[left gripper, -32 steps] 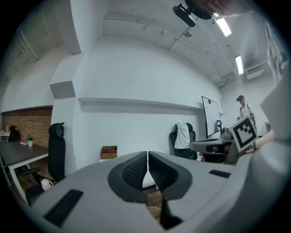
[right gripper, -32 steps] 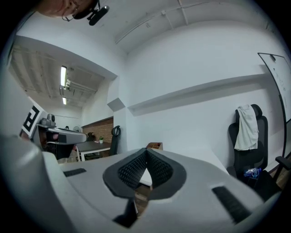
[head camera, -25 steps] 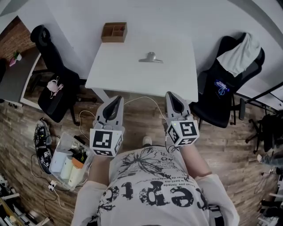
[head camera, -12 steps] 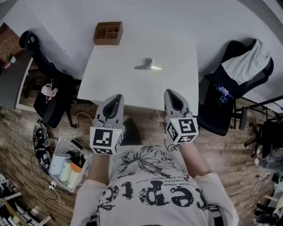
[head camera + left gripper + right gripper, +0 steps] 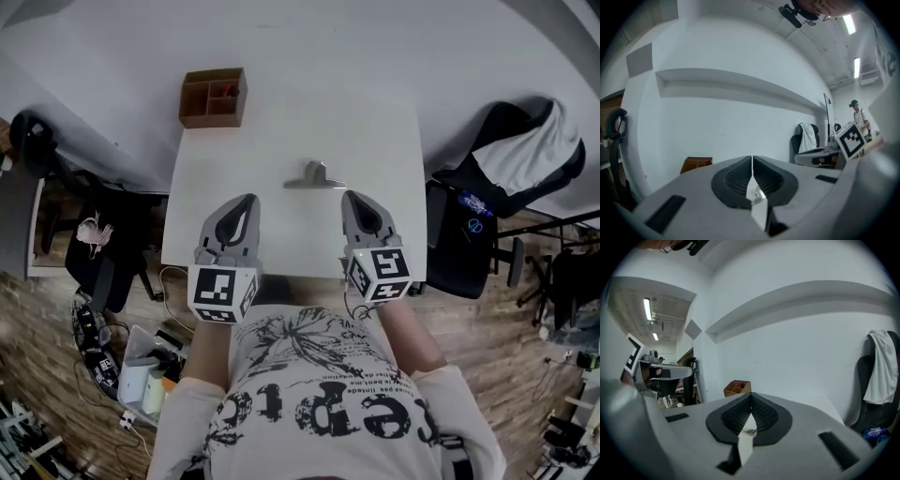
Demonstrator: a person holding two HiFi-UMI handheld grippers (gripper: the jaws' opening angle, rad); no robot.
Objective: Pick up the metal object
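Observation:
A silver metal clip (image 5: 315, 176) lies flat in the middle of the white table (image 5: 384, 141). Both grippers hover over the table's near edge, pointing at the far wall, each with its jaws pressed together and nothing between them. The left gripper (image 5: 246, 201) is near and left of the clip, the right gripper (image 5: 350, 197) near and right of it; neither touches it. In the left gripper view the clip (image 5: 758, 194) glints through the slot below the shut jaw tips (image 5: 752, 161). The right gripper view shows the clip (image 5: 750, 431) the same way under its jaws (image 5: 751, 397).
A brown wooden organiser (image 5: 214, 97) sits at the table's far left corner. A black chair with a white garment (image 5: 534, 150) stands right of the table, another black chair (image 5: 37, 145) to its left. A plastic bin of bottles (image 5: 141, 375) is on the wood floor.
The person has stepped forward: the table has come closer, and both shut grippers have moved from above the floor to above the table's near edge, nearer the clip.

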